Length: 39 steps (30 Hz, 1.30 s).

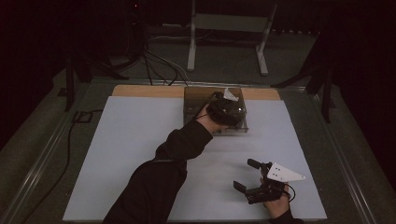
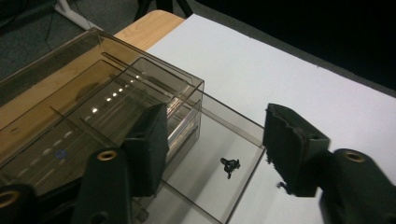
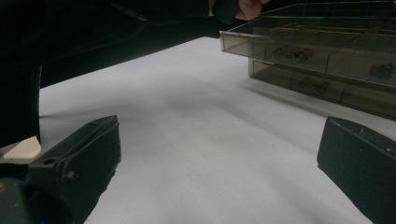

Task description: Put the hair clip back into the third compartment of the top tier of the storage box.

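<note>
**Left gripper open above a pulled-out drawer holding one small black part**

The left gripper (image 2: 212, 149), black with two blocky padded jaws, hovers over the smoky transparent plastic drawer box (image 2: 93, 107) at the far edge of the table. Its jaws stand partly apart with nothing between the pads. In the high view the left gripper (image 1: 225, 110) sits over the box (image 1: 192, 100), the person's dark sleeve (image 1: 180, 144) reaching diagonally across the white sheet.

Directly below the gap between the jaws lies the small black plastic part (image 2: 230, 165), a tiny piece with short prongs sticking out from a central body. It rests on the floor of the lowest drawer (image 2: 233, 140), a shallow clear-brown tray pulled out from the box onto the white table cover (image 2: 280, 70). The part lies alone near the front right of that tray, apart from its walls.

The box itself is tinted brown-grey, see-through, with thin dividers inside and a flat lid that catches a row of light reflections. It stands partly on the bare wooden strip (image 2: 149, 25) at the table's far edge.

The right gripper (image 1: 257, 179), black with a grey three-cornered plate on top, rests low near the front right of the table cover, well apart from the box, its jaws spread wide and empty. From the right gripper view, the box (image 3: 317, 51) shows stacked compartments with small dark pieces inside.
</note>
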{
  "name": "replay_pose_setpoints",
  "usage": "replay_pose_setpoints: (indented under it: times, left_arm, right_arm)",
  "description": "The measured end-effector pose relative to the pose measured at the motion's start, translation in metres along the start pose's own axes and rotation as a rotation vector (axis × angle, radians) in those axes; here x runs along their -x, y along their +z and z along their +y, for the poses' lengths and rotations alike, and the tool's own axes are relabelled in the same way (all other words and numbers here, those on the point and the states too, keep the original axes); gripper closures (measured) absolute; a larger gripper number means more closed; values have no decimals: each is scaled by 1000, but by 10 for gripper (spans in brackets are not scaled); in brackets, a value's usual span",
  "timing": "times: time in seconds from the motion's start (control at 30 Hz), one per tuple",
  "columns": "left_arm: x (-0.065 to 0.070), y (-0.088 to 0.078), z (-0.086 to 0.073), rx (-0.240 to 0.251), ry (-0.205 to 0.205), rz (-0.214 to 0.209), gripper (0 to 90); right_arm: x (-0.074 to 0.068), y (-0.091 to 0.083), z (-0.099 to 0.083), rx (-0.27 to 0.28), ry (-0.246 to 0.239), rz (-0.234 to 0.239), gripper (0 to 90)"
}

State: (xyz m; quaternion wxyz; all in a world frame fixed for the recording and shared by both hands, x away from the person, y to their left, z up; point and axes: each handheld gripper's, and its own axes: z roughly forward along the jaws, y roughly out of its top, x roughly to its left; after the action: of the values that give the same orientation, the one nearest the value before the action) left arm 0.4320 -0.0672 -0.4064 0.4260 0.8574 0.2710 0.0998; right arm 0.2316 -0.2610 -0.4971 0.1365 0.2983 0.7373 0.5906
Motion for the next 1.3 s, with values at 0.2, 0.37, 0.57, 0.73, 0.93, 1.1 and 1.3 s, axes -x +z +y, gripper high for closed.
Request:
replay_pose_setpoints:
  times: [0.2,0.37,0.57,0.73,0.93,1.1,1.3]
  left_arm:
    - [-1,-12,-2,15,-14,-3,362]
    - [-3,-20,-3,21,-19,7,280]
    - [-4,-31,-7,51,-24,-3,243]
    - [-6,-43,-12,81,-21,-55,161]
    - [-9,-55,-15,93,-18,-107,67]
    - [-12,-61,-19,97,-12,-128,21]
    - [-16,-69,-23,109,1,-122,5]
  right_arm:
    - [-1,1,0,-3,-1,0,0]
    - [-1,1,0,-7,-3,-1,0]
    - [-1,1,0,-9,-4,-2,0]
    - [-2,2,0,-12,-3,1,0]
    - [-1,2,0,-12,-3,-2,0]
    - [-2,2,-1,-17,-9,-1,0]
    - [-2,2,-1,-19,-11,-5,0]
